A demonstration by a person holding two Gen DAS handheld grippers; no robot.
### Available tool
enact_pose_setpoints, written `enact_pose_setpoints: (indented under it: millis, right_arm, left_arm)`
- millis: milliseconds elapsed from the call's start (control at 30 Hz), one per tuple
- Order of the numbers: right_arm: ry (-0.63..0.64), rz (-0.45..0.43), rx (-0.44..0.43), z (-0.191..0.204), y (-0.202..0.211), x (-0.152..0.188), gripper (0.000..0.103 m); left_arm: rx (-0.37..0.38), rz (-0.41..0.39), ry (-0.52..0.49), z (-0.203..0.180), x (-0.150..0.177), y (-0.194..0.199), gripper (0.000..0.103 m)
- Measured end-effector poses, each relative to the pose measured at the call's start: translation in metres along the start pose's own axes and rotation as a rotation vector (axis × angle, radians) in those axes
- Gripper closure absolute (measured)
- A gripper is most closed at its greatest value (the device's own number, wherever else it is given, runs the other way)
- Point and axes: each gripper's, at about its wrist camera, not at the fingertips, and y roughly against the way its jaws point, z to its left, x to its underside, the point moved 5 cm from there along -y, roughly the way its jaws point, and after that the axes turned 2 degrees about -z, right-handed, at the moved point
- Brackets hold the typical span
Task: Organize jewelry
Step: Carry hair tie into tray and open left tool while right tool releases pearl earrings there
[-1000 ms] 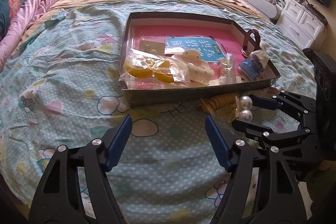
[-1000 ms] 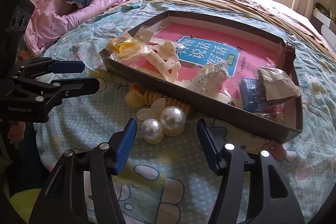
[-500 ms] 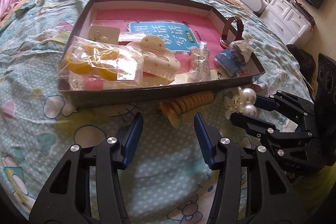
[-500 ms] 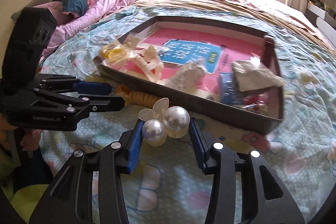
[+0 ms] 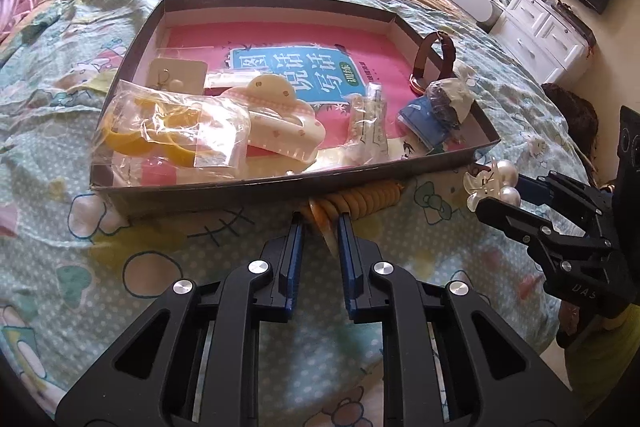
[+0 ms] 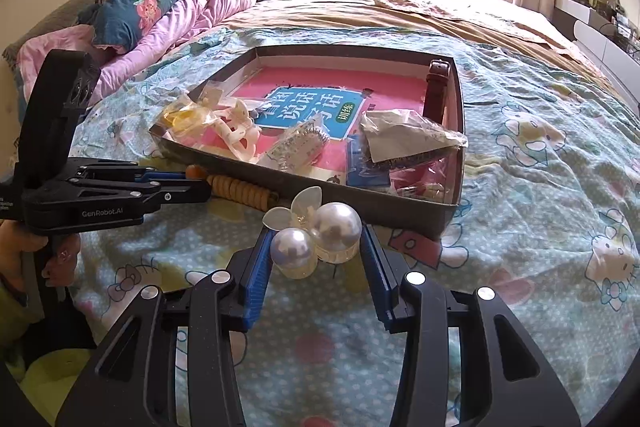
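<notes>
Pinching one end of the orange coil tie (image 5: 362,201), the left tool (image 5: 320,227) has just been closing, and its blue pads (image 5: 295,247) now press on the coil's near loops. The rest of the coil lies on the bed (image 5: 160,235), stretched along the front wall of the box (image 5: 192,189) and touching or just short of it; the view is too cramped to say which. From the right wrist view the same coil (image 6: 244,190) runs from the left tool's tip (image 6: 192,183) toward the pearl clip.

The right tool (image 6: 314,247) has also been closing and now grips the pearl clip (image 6: 316,231) between its blue pads, the two pearls and the clear petals standing up above them. The clip sits just in front of the box's near corner, apart from the wall. In the left wrist view the clip (image 5: 494,181) shows at the right tool's tip (image 5: 500,193), to the right of the coil and near the box's right corner.

Inside the box lie a pink book (image 5: 280,63), a bag of yellow bangles (image 5: 168,131), a cream claw clip (image 5: 280,123), a brown strap (image 5: 434,61) leaning on the right wall, and small packets at the right end.
</notes>
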Motion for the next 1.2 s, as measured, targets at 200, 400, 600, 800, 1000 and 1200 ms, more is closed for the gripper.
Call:
enact_pose_setpoints:
  millis: [200,400,600,800,1000,1200]
  right_arm:
    - [0.020,-0.019,-0.004,0.008,0.009,-0.008,0.061]
    - [0.028,-0.039,-0.001,0.012,0.018,-0.014,0.061]
    - [0.035,-0.068,0.000,0.016,0.028,-0.021,0.061]
    - [0.045,-0.090,-0.005,0.020,0.032,-0.030,0.061]
    - [0.055,-0.116,0.002,0.021,0.034,-0.043,0.061]
    - [0.067,-0.134,0.013,0.019,0.028,-0.058,0.061]
  left_arm:
    - [-0.011,-0.058,-0.039,-0.007,-0.001,0.024,0.097]
    - [-0.013,-0.100,-0.037,-0.006,-0.004,0.043,0.097]
    - [-0.015,-0.141,-0.031,-0.005,-0.011,0.064,0.097]
    - [-0.025,-0.178,-0.030,-0.001,-0.023,0.077,0.097]
    - [-0.052,-0.214,-0.033,0.003,-0.038,0.084,0.097]
    - [-0.072,-0.243,-0.015,0.009,-0.056,0.084,0.097]
